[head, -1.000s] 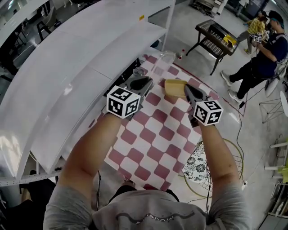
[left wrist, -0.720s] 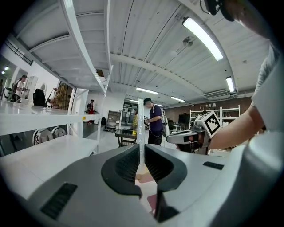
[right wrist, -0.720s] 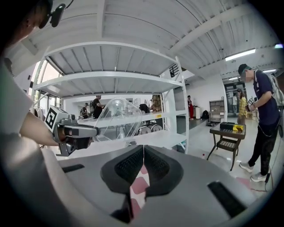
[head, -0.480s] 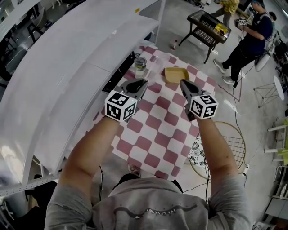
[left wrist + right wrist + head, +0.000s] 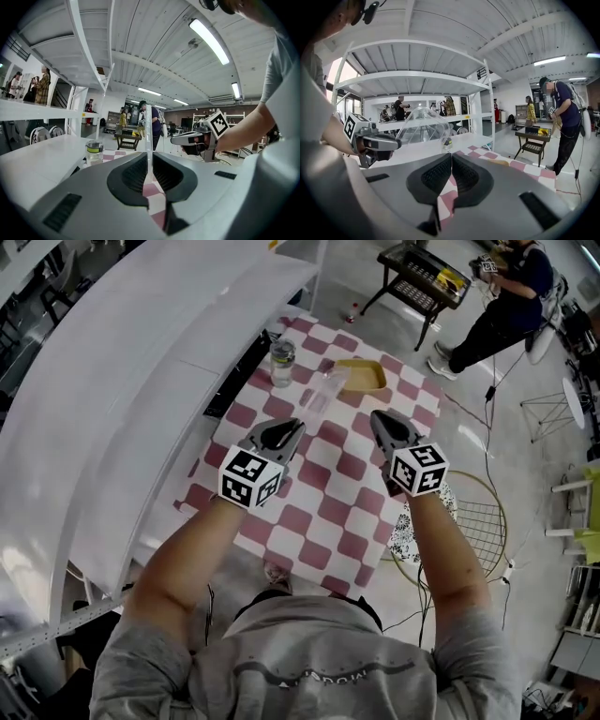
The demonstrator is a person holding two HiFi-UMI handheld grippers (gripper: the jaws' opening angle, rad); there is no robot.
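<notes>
Head view shows the left gripper [image 5: 284, 430] clenched on the rim of a clear, thin-walled plastic container [image 5: 323, 390]. The container juts out past the jaws and hangs in the air above the red-and-white checked table [image 5: 328, 521]. In the left gripper view its wall stands edge-on between the closed pads. The right gripper [image 5: 380, 420] is clenched too, but on nothing, and hovers beside the left one, apart from the container.

A wall that thin will likely flex or slip. I judge that a steady, moderate squeeze and a level wrist serve best, with the free gripper kept off it.

Beyond the container, a glass jar with a yellow-green band [image 5: 281, 362] and a shallow yellow tray [image 5: 361, 377] stand at the table's far end. A long white shelf unit [image 5: 122, 371] runs along the left. On the grey floor [image 5: 487, 418] behind are a black wire-topped trolley [image 5: 422, 273] and a person in dark clothes [image 5: 497, 301].
</notes>
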